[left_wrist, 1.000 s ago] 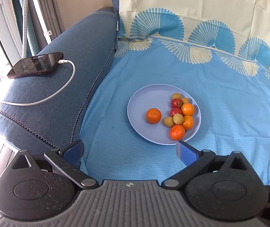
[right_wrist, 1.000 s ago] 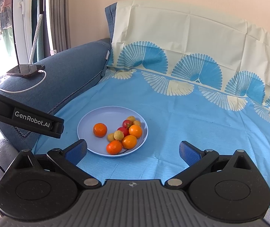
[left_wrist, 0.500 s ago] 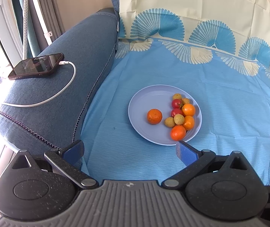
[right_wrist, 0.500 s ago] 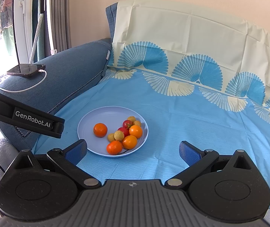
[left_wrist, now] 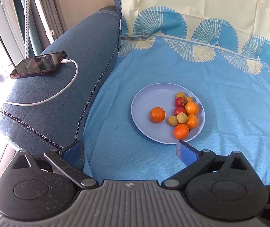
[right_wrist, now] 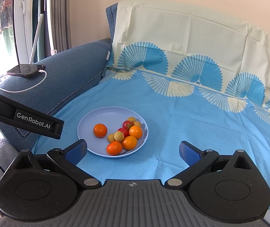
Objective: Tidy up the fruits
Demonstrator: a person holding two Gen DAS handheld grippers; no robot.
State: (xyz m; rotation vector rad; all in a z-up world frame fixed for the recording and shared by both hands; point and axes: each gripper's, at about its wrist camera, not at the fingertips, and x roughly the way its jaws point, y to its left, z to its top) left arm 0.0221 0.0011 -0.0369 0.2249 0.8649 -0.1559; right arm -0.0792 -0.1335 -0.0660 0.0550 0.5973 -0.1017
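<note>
A pale blue plate (left_wrist: 150, 98) (right_wrist: 104, 117) lies on the blue patterned cloth. On it one mandarin (left_wrist: 157, 114) (right_wrist: 100, 130) sits apart on the left. A cluster on the right holds more mandarins (left_wrist: 181, 131) (right_wrist: 114, 148), two cherry tomatoes (left_wrist: 179, 101) (right_wrist: 127, 124) and several small yellowish fruits (left_wrist: 182, 117) (right_wrist: 119, 135). My left gripper (left_wrist: 129, 149) is open and empty, hovering in front of the plate. My right gripper (right_wrist: 133, 149) is open and empty, in front of the plate and to its right.
A blue sofa armrest (left_wrist: 63, 87) (right_wrist: 68, 71) rises left of the plate, with a phone (left_wrist: 38, 64) (right_wrist: 26, 70) and its white charging cable (left_wrist: 59, 92) on it. The cloth climbs the backrest (right_wrist: 191, 37) behind. The left gripper's body (right_wrist: 21, 115) shows in the right wrist view.
Both views have drifted very slightly; the plate sits a touch lower and farther right in the left wrist view. Nothing was taken hold of or let go.
</note>
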